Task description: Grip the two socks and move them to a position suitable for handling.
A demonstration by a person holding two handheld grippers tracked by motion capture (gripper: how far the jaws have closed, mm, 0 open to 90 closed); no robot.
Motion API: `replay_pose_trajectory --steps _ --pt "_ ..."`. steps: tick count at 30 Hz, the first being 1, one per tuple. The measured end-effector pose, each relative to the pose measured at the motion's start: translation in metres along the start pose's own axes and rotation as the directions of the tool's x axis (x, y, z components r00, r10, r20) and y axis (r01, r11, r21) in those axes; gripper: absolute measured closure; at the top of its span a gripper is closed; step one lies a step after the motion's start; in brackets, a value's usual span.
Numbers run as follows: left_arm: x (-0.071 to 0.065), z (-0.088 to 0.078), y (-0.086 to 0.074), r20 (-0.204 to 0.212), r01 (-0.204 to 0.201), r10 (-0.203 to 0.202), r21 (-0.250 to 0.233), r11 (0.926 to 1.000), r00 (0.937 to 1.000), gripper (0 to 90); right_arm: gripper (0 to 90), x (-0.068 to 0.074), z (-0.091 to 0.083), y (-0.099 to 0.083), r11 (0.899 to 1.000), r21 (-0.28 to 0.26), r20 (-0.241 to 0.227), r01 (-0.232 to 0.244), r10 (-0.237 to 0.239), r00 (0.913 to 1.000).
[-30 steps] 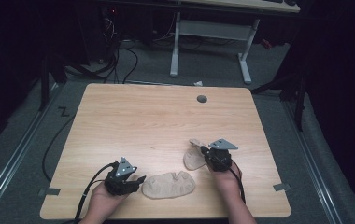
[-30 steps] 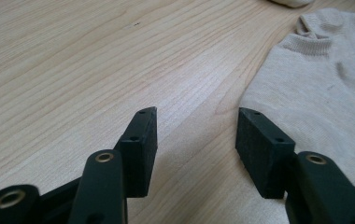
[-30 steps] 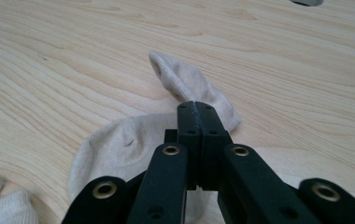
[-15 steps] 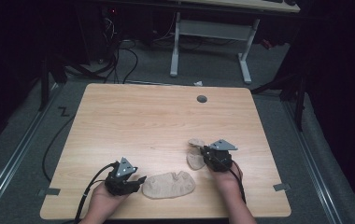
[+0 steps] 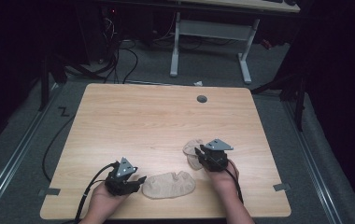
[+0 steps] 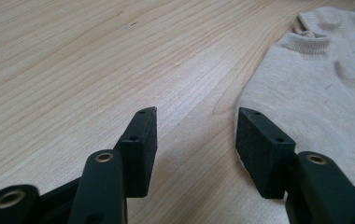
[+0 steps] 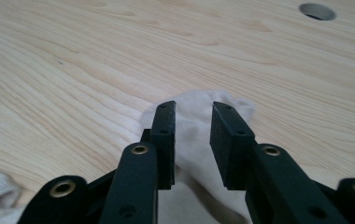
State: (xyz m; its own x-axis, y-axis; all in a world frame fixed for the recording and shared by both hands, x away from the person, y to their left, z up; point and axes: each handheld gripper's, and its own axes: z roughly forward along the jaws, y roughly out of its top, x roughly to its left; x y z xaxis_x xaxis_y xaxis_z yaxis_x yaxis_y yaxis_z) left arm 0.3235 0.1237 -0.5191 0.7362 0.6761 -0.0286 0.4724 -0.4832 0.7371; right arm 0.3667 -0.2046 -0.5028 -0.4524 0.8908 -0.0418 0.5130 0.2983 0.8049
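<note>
Two beige socks lie on the wooden table [image 5: 157, 121]. The larger sock [image 5: 168, 185] [image 6: 320, 74] lies flat near the front edge. My left gripper [image 5: 139, 181] [image 6: 196, 121] rests just left of it, open, with bare wood between the jaws and the right pad at the sock's edge. The smaller, bunched sock [image 5: 192, 148] [image 7: 194, 100] lies under my right gripper [image 5: 200, 151] [image 7: 192, 114]. Its jaws have just been opening and stand apart over the cloth, which lies between them without the pads pressing on it.
A round cable hole [image 5: 202, 99] [image 7: 316, 11] sits near the table's far edge. Bare wood stretches across the far and left parts of the table. A desk frame [image 5: 208, 42] and cables [image 5: 115, 51] stand on the floor beyond it.
The right gripper has edged slightly left over the smaller sock. The left hand and the larger sock have stayed where they were.
</note>
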Motion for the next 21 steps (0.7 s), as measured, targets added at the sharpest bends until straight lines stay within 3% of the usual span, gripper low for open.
replay_pose_trajectory --steps 2,6,11,14,18,21 --pt "0.0 0.0 0.0 0.0 -0.001 0.001 0.002 1.0 1.0 48.9 66.9 0.009 0.011 0.004 0.999 0.024 -0.029 0.021 -0.021 0.9994" --pt "-0.001 0.0 0.0 0.002 -0.003 0.003 0.004 1.0 1.0 48.8 64.6 0.019 0.025 0.005 0.996 0.072 -0.039 0.058 -0.055 0.9977" --pt "0.001 -0.001 -0.001 0.0 0.001 -0.001 0.001 1.0 1.0 48.8 64.4 0.02 0.043 0.004 0.99 0.124 -0.039 0.072 -0.068 0.9969" --pt "0.001 -0.001 -0.001 0.001 0.001 -0.001 0.002 1.0 1.0 48.8 69.5 0.017 0.045 0.005 0.989 0.131 -0.029 0.065 -0.062 0.9976" --pt "0.0 -0.001 -0.001 0.002 0.0 0.0 0.003 1.0 1.0 48.8 86.5 0.014 0.045 0.006 0.99 0.133 -0.03 0.05 -0.047 0.9985" --pt "0.0 -0.001 -0.001 0.002 0.0 0.0 0.004 1.0 1.0 48.8 88.1 0.013 0.042 0.008 0.991 0.125 -0.027 0.051 -0.048 0.9985"
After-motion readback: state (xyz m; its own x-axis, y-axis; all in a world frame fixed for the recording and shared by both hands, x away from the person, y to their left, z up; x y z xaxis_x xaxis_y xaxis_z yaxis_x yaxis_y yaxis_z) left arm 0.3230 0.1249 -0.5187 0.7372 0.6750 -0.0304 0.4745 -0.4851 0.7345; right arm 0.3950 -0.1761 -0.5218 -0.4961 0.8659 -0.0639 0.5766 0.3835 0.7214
